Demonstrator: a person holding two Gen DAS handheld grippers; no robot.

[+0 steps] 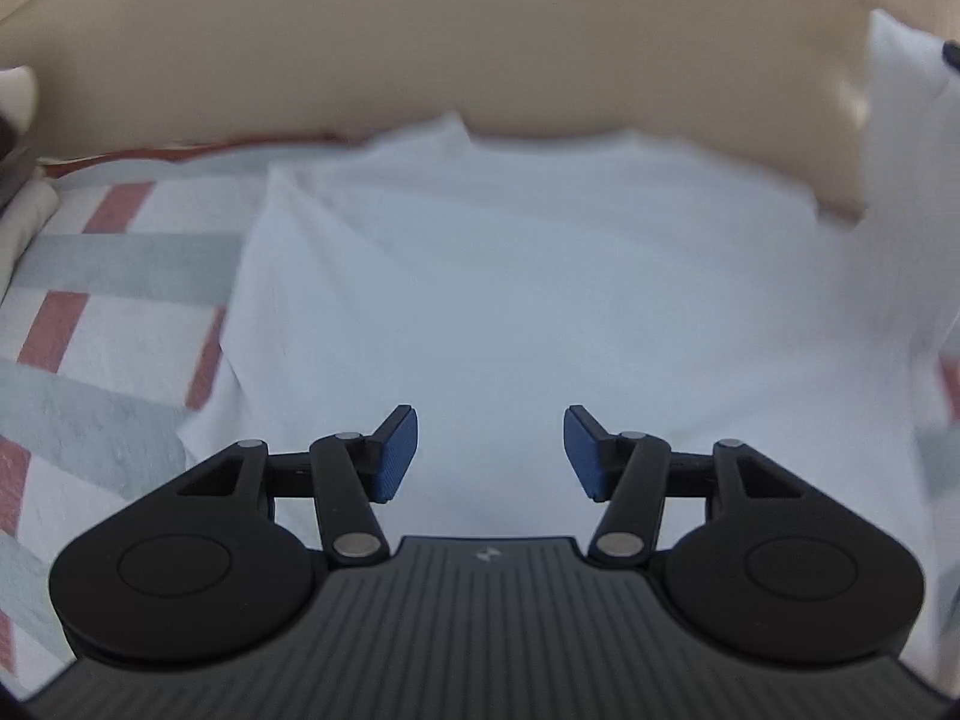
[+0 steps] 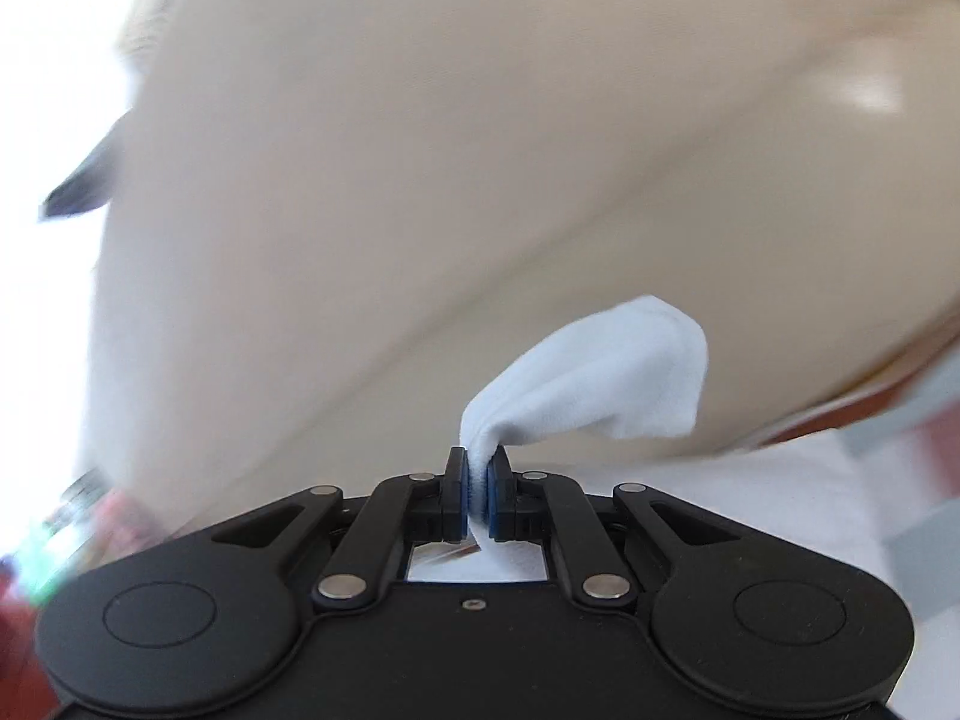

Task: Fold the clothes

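A pale white garment point(image 1: 540, 300) lies spread over a striped bedcover point(image 1: 120, 264). Its right edge is lifted into a raised fold point(image 1: 900, 138). My left gripper point(image 1: 491, 453) hovers just above the near part of the garment, its blue pads apart with nothing between them. In the right wrist view my right gripper point(image 2: 477, 495) is shut on a bunched corner of the white garment point(image 2: 600, 378), which puffs out beyond the pads and hangs down behind them. The picture is blurred.
A beige padded headboard point(image 1: 480, 42) rises behind the bed and fills the right wrist view point(image 2: 480, 150). Folded pale cloth and a dark item point(image 1: 18, 192) sit at the left edge. Blurred colourful objects point(image 2: 72, 528) show at the lower left.
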